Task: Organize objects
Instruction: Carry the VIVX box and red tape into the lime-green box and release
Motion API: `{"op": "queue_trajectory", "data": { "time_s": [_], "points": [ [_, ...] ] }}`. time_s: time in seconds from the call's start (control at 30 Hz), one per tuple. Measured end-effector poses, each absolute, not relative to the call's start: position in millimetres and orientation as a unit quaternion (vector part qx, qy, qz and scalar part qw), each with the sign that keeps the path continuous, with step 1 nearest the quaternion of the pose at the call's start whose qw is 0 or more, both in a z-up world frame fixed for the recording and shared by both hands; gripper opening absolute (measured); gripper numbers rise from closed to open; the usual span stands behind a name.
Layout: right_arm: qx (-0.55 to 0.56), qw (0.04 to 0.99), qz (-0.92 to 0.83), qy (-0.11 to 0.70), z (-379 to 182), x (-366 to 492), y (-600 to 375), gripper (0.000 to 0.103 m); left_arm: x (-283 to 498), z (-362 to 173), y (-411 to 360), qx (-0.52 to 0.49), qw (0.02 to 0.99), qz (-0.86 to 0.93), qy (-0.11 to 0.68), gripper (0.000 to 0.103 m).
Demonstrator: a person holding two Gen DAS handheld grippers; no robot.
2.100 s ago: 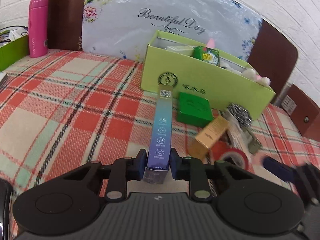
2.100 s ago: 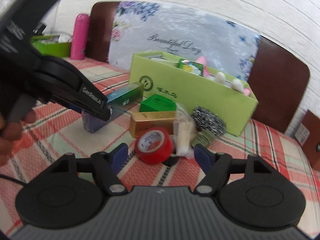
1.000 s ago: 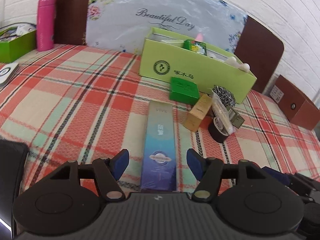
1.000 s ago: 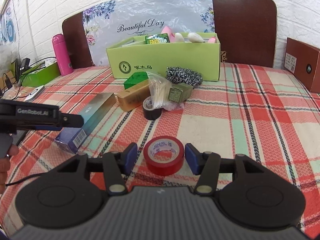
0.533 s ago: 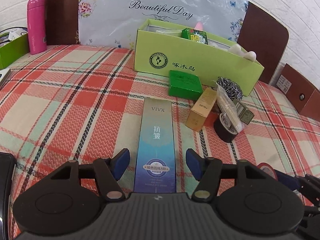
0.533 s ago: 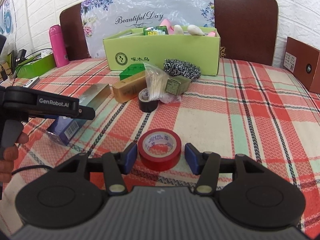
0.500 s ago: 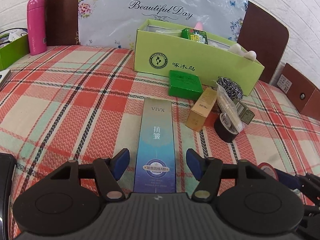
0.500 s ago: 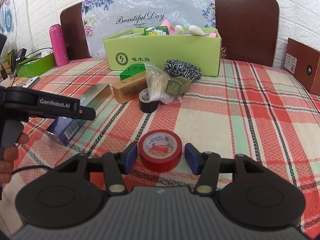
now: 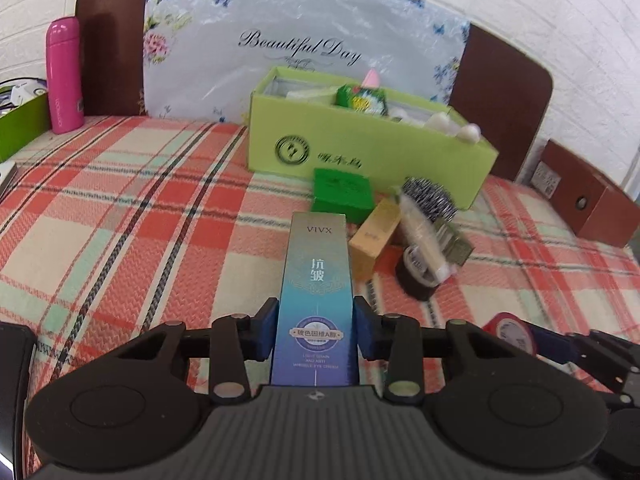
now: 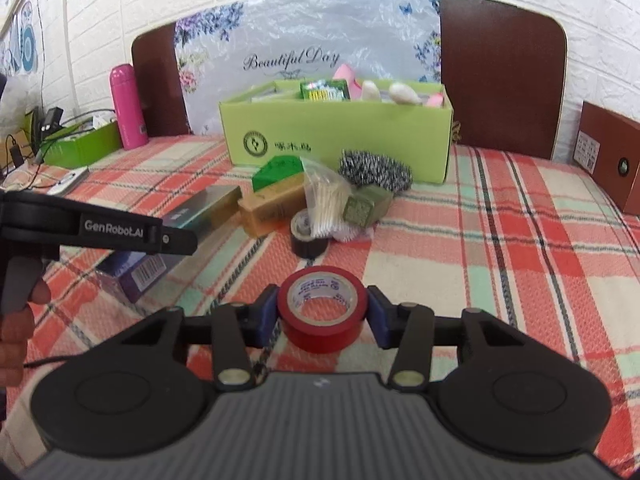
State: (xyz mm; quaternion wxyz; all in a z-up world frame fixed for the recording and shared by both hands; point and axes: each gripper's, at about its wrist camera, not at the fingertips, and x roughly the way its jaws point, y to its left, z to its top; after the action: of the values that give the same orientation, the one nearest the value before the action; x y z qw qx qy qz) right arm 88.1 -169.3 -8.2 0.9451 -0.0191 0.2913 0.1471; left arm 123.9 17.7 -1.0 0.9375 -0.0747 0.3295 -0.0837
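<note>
Fingers: left gripper [image 9: 315, 330] has just closed on the blue box [image 9: 315, 296]; right gripper [image 10: 322, 314] closing, pads touching red tape [image 10: 322, 312].
Open room: bare tablecloth [image 10: 500, 248] toward the right edge.
Green box [image 10: 340, 144]: at the back edge, holding small packets.

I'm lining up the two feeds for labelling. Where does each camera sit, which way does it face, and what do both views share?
Left wrist: sits on the left gripper, looking forward and down along its fingers at the blue VIVX box clamped between them; its own black fingers show.
Right wrist: sits on the right gripper, facing the same table; its fingers have just closed on the red tape roll; the person's hand shows at left.
Shared: the lime-green box, pink bottle and black tape roll.
</note>
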Motion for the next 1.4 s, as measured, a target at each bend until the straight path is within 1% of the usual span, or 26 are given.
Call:
{"op": "queue_trajectory", "data": {
  "time_s": [0.3,0.63,0.9,1.13,1.17,1.2,1.23,1.27,1.33,1.37,1.4],
  "points": [
    [-0.023,0.964,0.145,0.223,32.4,105.0,-172.8,0.046,128.2,49.2,8.8,-0.079,0.956,-0.114,0.259,0.041],
    [-0.045,0.978,0.126,0.162,66.0,148.6,-173.7,0.046,180.6,90.1,-13.9,-0.066,0.965,-0.143,0.211,0.041],
    [-0.072,0.985,0.108,0.110,71.7,215.7,-188.5,0.046,245.3,104.0,-37.3,-0.084,0.962,-0.164,0.200,0.041],
    [-0.100,0.984,0.110,0.097,53.1,278.3,-187.6,0.046,302.6,94.9,-55.8,-0.090,0.962,-0.164,0.197,0.041],
    [-0.108,0.983,0.109,0.098,46.2,286.0,-185.7,0.047,311.7,89.0,-56.1,-0.089,0.962,-0.164,0.199,0.043],
    [-0.117,0.982,0.106,0.106,39.3,292.4,-184.3,0.058,317.9,82.9,-56.5,-0.086,0.962,-0.163,0.200,0.057],
    [-0.124,0.981,0.101,0.113,33.9,295.5,-183.4,0.062,321.4,77.3,-56.6,-0.083,0.963,-0.156,0.205,0.066],
    [-0.126,0.980,0.099,0.115,28.5,294.5,-183.5,0.063,322.9,71.2,-54.8,-0.080,0.964,-0.142,0.210,0.077],
    [-0.125,0.981,0.100,0.114,19.3,291.4,-185.0,0.071,319.4,61.6,-47.8,-0.086,0.965,-0.135,0.207,0.077],
    [-0.125,0.981,0.093,0.113,15.0,289.0,-184.9,0.081,317.9,58.1,-42.5,-0.093,0.964,-0.140,0.206,0.077],
    [-0.126,0.982,0.087,0.111,11.9,287.2,-184.5,0.087,316.4,55.6,-39.9,-0.097,0.963,-0.140,0.210,0.077]
  ]
}}
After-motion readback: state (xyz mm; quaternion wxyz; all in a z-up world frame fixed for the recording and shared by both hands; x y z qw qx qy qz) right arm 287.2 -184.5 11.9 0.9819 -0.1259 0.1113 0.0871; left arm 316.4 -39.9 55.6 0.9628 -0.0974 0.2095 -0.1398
